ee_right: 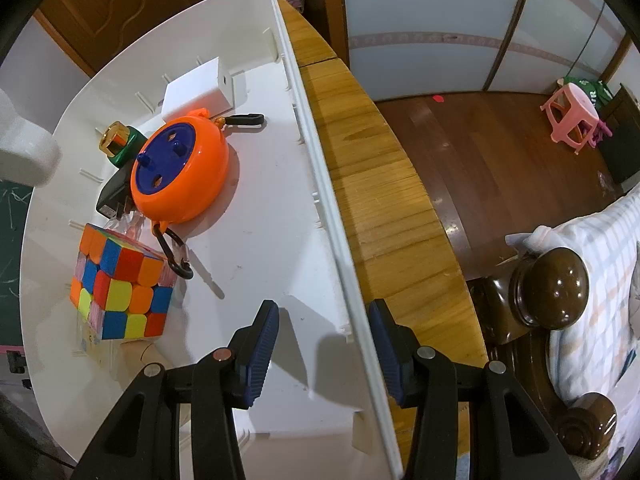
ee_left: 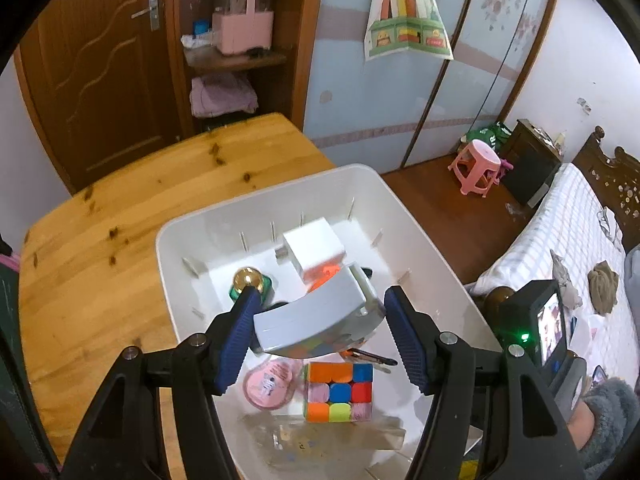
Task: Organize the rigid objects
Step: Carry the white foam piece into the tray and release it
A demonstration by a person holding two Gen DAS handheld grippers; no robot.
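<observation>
The white block is hanging tilted over the middle of the white bin, clamped in the left claw, its long axis running across from pad to pad. Directly beneath it are lying the puzzle cube, a pink tub and the orange reel, so open floor is lying toward the bin's right wall. The right claw is straddling that wall, apart, gripping nothing that I can tell. The bin is sitting on the wooden tabletop.
</observation>
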